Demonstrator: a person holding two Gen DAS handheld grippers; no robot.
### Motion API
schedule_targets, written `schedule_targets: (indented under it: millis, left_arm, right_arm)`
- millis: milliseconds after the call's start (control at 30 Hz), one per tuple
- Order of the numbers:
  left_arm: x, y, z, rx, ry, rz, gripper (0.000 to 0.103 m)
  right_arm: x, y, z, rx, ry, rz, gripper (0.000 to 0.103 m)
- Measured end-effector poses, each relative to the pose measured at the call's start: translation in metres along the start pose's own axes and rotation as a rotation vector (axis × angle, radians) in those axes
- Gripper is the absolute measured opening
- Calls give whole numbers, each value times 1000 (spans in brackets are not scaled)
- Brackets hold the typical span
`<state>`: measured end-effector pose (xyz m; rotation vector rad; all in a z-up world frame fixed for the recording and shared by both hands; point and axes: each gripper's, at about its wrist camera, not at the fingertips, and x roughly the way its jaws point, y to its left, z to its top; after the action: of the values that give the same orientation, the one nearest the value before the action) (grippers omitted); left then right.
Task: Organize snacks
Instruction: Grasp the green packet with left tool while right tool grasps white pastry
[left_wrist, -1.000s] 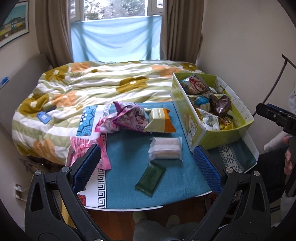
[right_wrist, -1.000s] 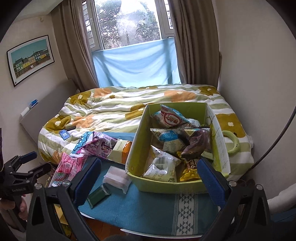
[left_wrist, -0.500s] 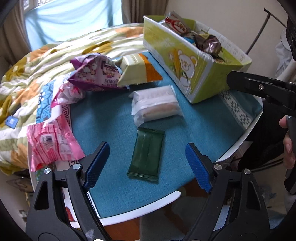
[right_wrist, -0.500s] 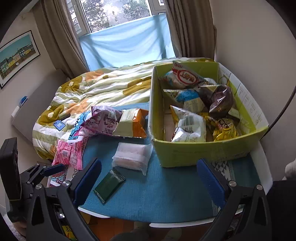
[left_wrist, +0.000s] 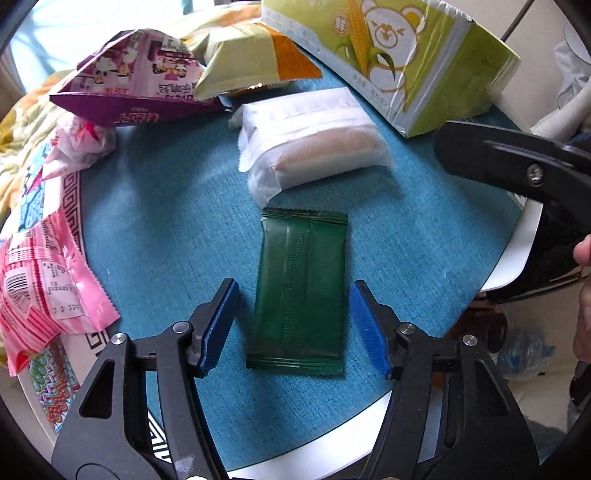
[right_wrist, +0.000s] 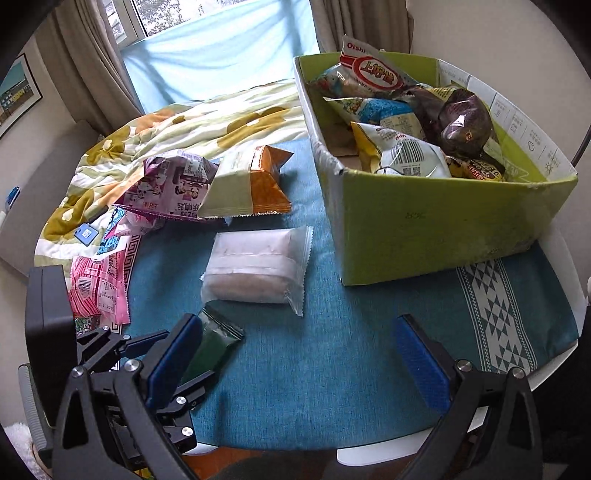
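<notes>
**Box partly full, six snacks left out**

Left of the left tongs (left_wrist: 293, 325): a pink packet (left_wrist: 44, 288). Ahead, past the tips: a purple bag (left_wrist: 136, 92), an orange bag (left_wrist: 251, 62), a white packet (left_wrist: 314, 140). Between the spread blue pads: a green packet (left_wrist: 301, 291), flat, not pinched yet. Right tongs (right_wrist: 295, 365) spread wide, holding nothing. Ahead on the right: the green box (right_wrist: 436, 221), already holding many snacks.

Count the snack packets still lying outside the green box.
6: dark green packet between the left gripper fingers, white packet, orange-cream bag, purple bag, small pink-white pack, pink packet. More may hide beneath.
</notes>
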<state>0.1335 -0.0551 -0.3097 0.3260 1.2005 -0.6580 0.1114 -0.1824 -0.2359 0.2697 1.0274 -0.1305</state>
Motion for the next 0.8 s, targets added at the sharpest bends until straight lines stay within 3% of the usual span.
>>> schedule_targets:
  millis: [67,167,800]
  left_arm:
    - [2,-1,2,3,0,10,56]
    - [4,2,6,-5,3,36,42]
    - [5,66,16,-127,-5,85,41]
  right_arm:
    - [3,0,-1,6,4,-6,103]
    - [11,1,-2,17,17,-7,103]
    - [71,42,15,-6,42,-10,103]
